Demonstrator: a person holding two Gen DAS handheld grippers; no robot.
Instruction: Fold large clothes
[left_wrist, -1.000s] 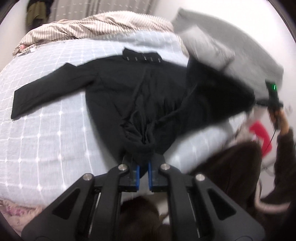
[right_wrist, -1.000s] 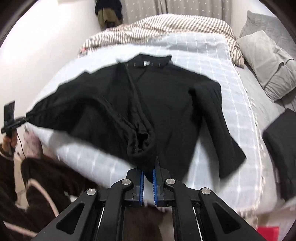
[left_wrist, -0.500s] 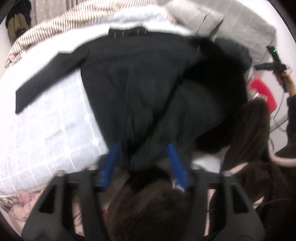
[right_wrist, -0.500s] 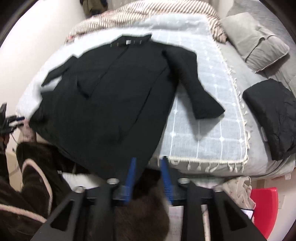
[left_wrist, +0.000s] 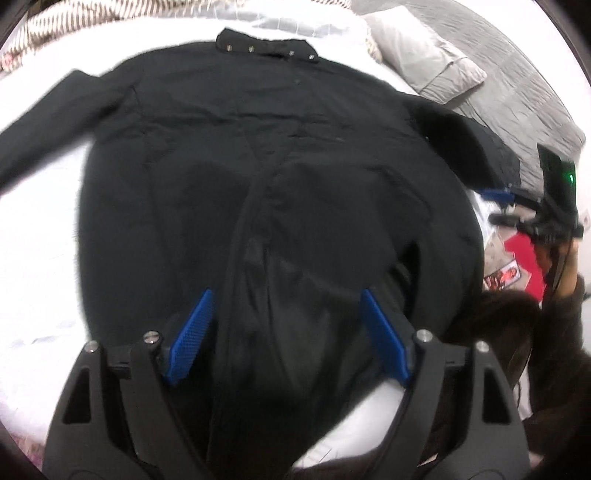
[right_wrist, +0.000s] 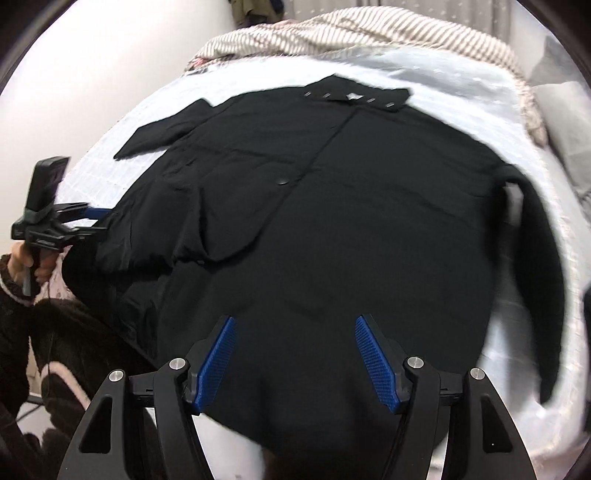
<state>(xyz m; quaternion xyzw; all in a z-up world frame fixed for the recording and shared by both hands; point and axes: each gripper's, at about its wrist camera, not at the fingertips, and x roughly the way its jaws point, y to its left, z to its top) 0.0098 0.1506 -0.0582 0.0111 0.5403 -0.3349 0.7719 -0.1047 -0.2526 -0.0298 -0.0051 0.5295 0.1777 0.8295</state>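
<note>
While spread: left tongs (left_wrist: 284, 332) and right tongs (right_wrist: 301, 356) had just been opening; neither pinched cloth.
Garment: black coat (right_wrist: 332, 221) flat on bed (right_wrist: 480, 122), hem overhanging.
Risk: hem could slide off; left panel's wrinkles would fold in.

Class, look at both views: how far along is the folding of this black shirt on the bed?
Done: the black shirt lies spread on the bed, collar far, sleeves out. In hand: nothing; the left gripper and right gripper have just been opening, jaws apart over the hem. Left: every fold.
</note>
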